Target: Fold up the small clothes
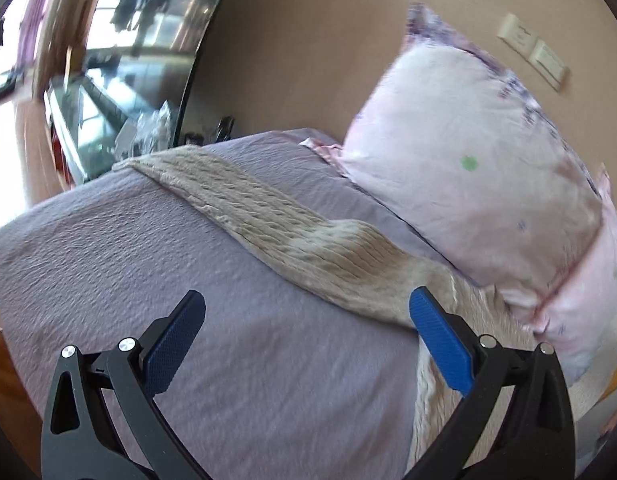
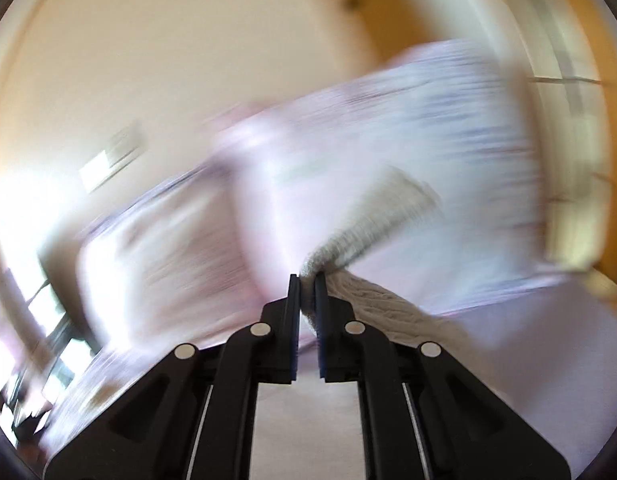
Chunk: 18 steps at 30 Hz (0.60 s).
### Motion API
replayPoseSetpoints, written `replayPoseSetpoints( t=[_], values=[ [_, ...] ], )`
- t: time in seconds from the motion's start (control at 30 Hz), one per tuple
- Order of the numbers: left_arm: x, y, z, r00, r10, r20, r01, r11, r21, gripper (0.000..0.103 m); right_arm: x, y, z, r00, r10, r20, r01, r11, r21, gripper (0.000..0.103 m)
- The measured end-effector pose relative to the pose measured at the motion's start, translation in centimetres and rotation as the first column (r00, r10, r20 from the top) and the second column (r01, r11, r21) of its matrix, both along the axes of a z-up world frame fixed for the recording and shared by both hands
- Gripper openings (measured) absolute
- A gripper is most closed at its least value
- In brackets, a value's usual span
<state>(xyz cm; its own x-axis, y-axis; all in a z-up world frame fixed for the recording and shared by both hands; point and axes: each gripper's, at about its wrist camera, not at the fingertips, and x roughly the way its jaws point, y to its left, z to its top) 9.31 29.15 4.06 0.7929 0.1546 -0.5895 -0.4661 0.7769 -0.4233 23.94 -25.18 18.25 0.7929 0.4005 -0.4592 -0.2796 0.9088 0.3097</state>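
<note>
My right gripper [image 2: 307, 280] pinches only a bunched edge of the beige ribbed knit garment [image 1: 308, 236] while my left gripper [image 1: 306, 318] gapes empty over the lilac bed sheet [image 1: 148, 240], so a fast swing may yank it free.

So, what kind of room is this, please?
Most likely a bedroom: a bed with a lilac sheet, a pink pillow against the wall, and a large window. A beige knit garment lies on the bed, pinched by the right gripper.

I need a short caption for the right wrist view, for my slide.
Right gripper shut on a beige knit garment, lifted before blurred pink pillows.
</note>
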Motion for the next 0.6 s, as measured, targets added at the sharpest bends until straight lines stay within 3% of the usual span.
replayPoseSetpoints(
  t=[0.07, 0.1, 0.13, 0.2, 0.3, 0.47, 0.6],
  values=[
    [1.0, 1.9, -0.6, 0.999, 0.043, -0.027, -0.044, 0.998, -0.046, 0.102, 1.0, 7.8, -3.8, 0.971, 0.179, -0.157, -0.192, 0.979, -0.069, 0.015],
    [1.4, 2.7, -1.0, 0.998, 0.055, -0.036, -0.057, 0.996, -0.069, 0.101, 1.3, 11.0, -6.3, 0.935, 0.242, -0.26, -0.275, 0.957, -0.098, 0.029],
    [1.8, 3.5, -1.2, 0.997, 0.066, -0.042, -0.069, 0.993, -0.092, 0.099, 1.3, 12.8, -8.1, 0.901, 0.28, -0.332, -0.329, 0.939, -0.099, 0.037],
    [2.3, 5.2, -1.9, 0.994, 0.093, -0.058, -0.1, 0.985, -0.138, 0.092, 0.7, 13.5, -9.2, 0.882, 0.315, -0.35, -0.355, 0.933, -0.053, 0.041],
    [2.9, 7.6, -2.9, 0.989, 0.123, -0.077, -0.135, 0.975, -0.177, 0.084, -0.1, 11.4, -8.4, 0.921, 0.262, -0.287, -0.283, 0.959, -0.031, 0.078],
    [4.1, 10.9, -3.2, 0.984, 0.171, -0.048, -0.177, 0.961, -0.212, 0.076, -0.7, 7.6, -7.7, 0.942, 0.181, -0.282, -0.191, 0.982, -0.009, 0.085],
    [4.8, 14.1, -3.7, 0.975, 0.219, -0.027, -0.218, 0.938, -0.268, 0.056, -1.9, 5.4, -8.0, 0.94, 0.149, -0.306, -0.16, 0.987, -0.009, 0.087]
  ],
)
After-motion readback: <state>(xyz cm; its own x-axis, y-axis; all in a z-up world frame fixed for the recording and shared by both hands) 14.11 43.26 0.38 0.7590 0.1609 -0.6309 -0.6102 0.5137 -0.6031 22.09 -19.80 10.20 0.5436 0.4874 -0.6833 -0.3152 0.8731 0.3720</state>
